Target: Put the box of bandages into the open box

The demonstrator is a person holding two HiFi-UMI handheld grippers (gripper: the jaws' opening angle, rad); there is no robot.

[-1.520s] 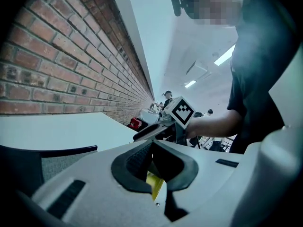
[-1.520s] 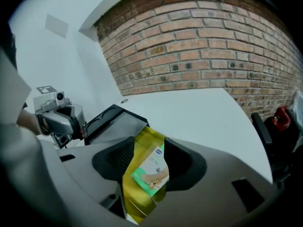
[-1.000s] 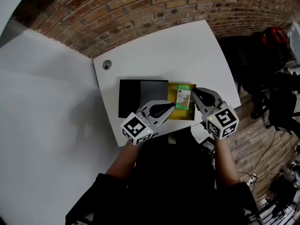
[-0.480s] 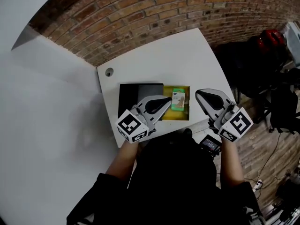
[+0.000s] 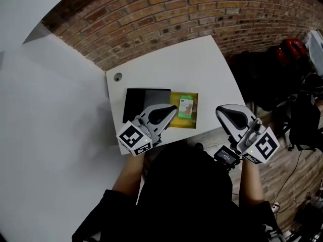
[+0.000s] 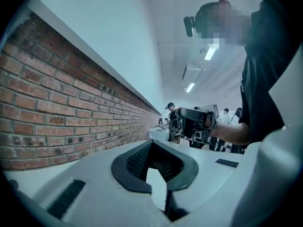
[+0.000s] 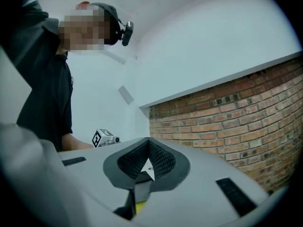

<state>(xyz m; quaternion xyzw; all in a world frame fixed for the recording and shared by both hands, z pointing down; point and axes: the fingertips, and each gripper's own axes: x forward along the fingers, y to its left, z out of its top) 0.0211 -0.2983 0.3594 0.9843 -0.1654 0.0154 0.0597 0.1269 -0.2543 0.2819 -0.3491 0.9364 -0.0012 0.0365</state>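
Note:
The green box of bandages (image 5: 185, 106) lies inside the open yellow box (image 5: 192, 121) on the white table (image 5: 202, 69). A black lid (image 5: 139, 102) lies flat against the yellow box's left side. My left gripper (image 5: 173, 113) hovers over the lid's near right corner, shut and empty, its tip just short of the yellow box. My right gripper (image 5: 222, 112) is shut and empty, held off the table's right front edge. In the left gripper view the jaws (image 6: 154, 174) meet with nothing between them. The right gripper view shows the same (image 7: 147, 167).
A brick wall (image 5: 166, 14) runs behind the table, and a round cable hole (image 5: 117, 77) sits at the table's far left corner. Dark bags and a red item (image 5: 292, 47) stand on the wooden floor to the right.
Both grippers have drawn back from the yellow box toward the person. The right one moved out to the right past the table edge. The bandage box stays in the yellow box.

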